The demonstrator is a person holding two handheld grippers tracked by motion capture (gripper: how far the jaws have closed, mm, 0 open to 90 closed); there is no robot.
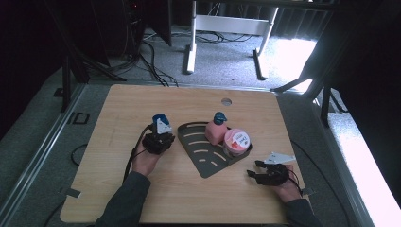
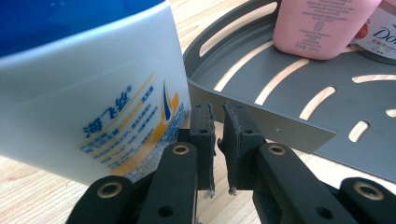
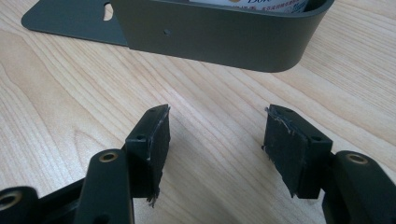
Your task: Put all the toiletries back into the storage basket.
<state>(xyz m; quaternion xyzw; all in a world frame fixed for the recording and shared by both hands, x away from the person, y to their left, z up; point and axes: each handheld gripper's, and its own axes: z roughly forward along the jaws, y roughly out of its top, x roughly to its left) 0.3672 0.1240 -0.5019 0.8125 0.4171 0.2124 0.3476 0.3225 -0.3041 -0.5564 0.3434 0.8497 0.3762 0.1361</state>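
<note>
plainly the work is loading toiletries into the grey corner rack (image 1: 203, 158) on the bench (image 1: 118, 109). the pink bottle (image 1: 215, 131) and round jar (image 1: 236, 141) already sit inside it. the white shampoo bottle (image 2: 88, 88) stands just left of the rack, beside the left gripper (image 2: 218, 140), whose jaws are nearly together on nothing. next they likely must open and clamp it. the right gripper (image 3: 215, 140) rests with jaws apart.

In the left gripper view, the white bottle (image 2: 93, 93) just left of the left claw (image 2: 218, 149) is cut off by the top and left edges. Beyond that claw, the pink bottle (image 2: 322, 28) loses its top to the upper edge, and the jar's (image 2: 380, 32) label runs off right.
</note>
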